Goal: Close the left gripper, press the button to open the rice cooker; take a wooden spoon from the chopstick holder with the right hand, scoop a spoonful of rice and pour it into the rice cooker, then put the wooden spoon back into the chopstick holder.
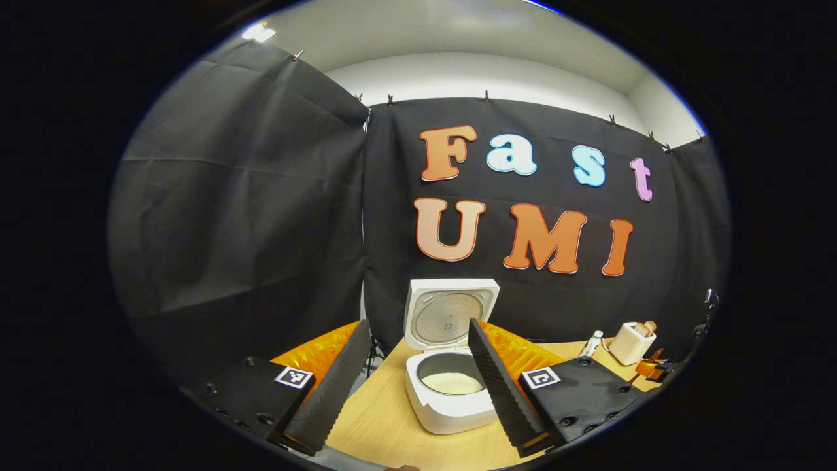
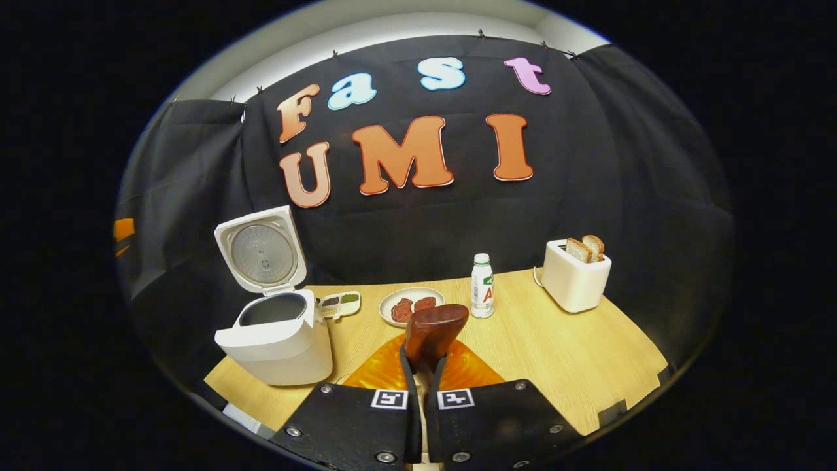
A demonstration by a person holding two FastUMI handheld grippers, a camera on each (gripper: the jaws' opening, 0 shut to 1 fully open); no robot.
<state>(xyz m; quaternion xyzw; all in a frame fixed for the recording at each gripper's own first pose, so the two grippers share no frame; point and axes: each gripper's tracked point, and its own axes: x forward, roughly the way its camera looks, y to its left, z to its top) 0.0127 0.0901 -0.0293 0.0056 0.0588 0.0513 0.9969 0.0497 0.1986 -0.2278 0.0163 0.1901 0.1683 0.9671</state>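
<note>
A: Looking along the left gripper (image 1: 418, 386), I'm seeing its fingers standing wide apart, holding nothing, with the rice cooker (image 1: 451, 399) sitting between them farther off on the wooden table (image 1: 379, 425).

B: Is the cooker's lid (image 1: 450, 315) standing up?

A: It is tilting back, fully raised, and pale rice (image 1: 452, 383) is lying in the inner pot. Orange padding is showing behind both fingers.

B: The right gripper (image 2: 423, 366) is clamping its fingers onto the wooden spoon (image 2: 433, 330). The handle is running down between them and the dark brown bowl is sticking up ahead of the tips. I cannot tell whether anything is lying in the bowl.

A: Where is the cooker sitting from your side?

B: The rice cooker (image 2: 274, 340) is sitting near the table's left edge, lid up. Just beside it a small divided dish (image 2: 340, 303) is lying, then a plate (image 2: 410, 305) with reddish-brown pieces, a white bottle (image 2: 482, 286) standing upright, and a toaster (image 2: 575, 275) with two bread slices poking out, well to the right.
</note>
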